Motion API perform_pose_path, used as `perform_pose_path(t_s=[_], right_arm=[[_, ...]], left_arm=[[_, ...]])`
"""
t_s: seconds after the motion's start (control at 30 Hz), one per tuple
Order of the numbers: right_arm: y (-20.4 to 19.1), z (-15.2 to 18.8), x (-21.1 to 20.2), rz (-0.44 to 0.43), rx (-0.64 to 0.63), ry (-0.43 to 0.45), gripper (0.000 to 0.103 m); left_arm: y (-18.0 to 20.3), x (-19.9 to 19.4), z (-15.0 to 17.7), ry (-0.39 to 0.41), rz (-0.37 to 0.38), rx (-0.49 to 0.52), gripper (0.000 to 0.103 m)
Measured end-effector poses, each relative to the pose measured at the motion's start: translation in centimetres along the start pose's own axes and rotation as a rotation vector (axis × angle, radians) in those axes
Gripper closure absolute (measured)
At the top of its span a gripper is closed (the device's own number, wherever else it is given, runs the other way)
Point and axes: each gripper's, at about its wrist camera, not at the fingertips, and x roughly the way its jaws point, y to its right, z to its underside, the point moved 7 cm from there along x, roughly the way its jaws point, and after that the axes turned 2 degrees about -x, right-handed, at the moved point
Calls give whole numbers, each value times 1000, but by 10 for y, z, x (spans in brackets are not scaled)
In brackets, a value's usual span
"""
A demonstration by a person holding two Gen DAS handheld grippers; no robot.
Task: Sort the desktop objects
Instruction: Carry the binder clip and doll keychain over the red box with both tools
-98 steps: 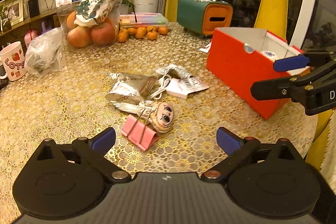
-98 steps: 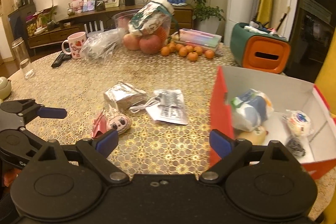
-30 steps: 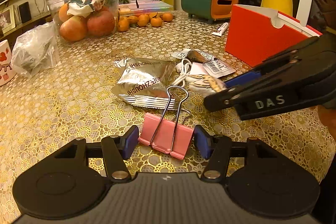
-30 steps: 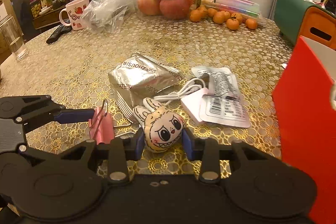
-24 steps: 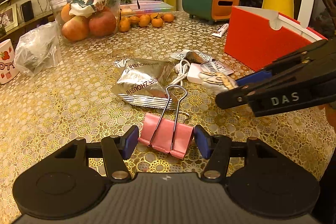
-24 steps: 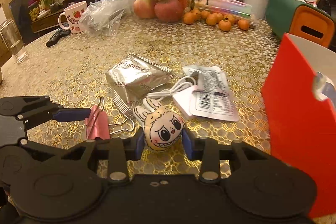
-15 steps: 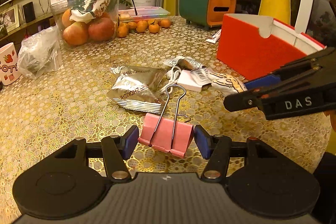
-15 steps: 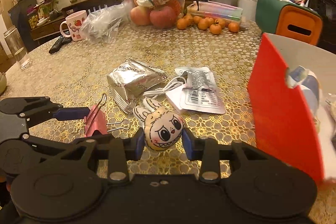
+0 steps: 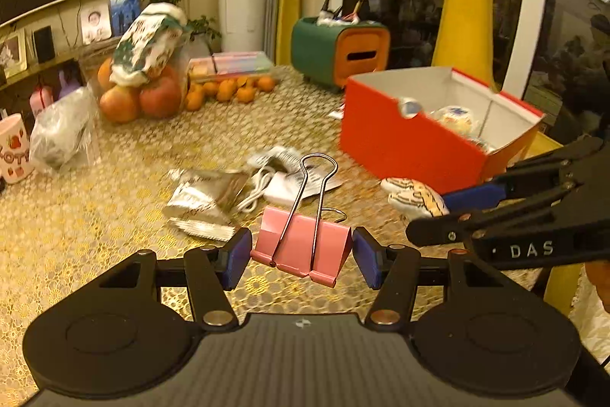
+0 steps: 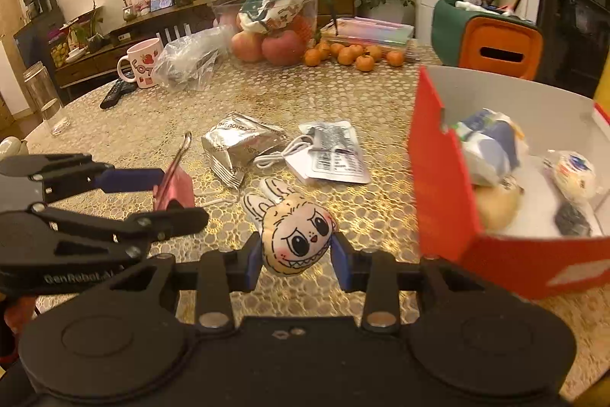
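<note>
My left gripper [image 9: 302, 256] is shut on a pink binder clip [image 9: 301, 246] and holds it above the table; the clip also shows in the right wrist view [image 10: 173, 187]. My right gripper [image 10: 295, 254] is shut on a small plush toy head [image 10: 295, 239] with rabbit ears, held above the table left of the red open box [image 10: 442, 185]. The toy also shows in the left wrist view [image 9: 413, 197], in front of the red box [image 9: 404, 140], which holds several items. A silver foil packet [image 10: 238, 143], a white cable [image 10: 278, 155] and a labelled plastic pouch [image 10: 333, 157] lie on the gold tablecloth.
At the back stand a fruit bowl with apples [image 10: 274, 41], small oranges [image 10: 350, 54], a green and orange holder [image 10: 492, 37], a clear plastic bag [image 10: 187, 61], a pink mug [image 10: 143, 61], a remote [image 10: 116, 92] and a glass [image 10: 47, 98].
Both grippers closed on their objects and have lifted them off the table. The view has risen, so the inside of the red box now shows.
</note>
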Motion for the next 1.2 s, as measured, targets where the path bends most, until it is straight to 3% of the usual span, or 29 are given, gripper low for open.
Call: perform_pose_path(t_s=[0.67,1.2], right_arm=[[63,8,-80,74,61,122,67],[153,-2,-96,175,112,160,67]], left_arm=[[98,-22,-45,80,52,135,46],[165,22,-87,71,123,244,46]])
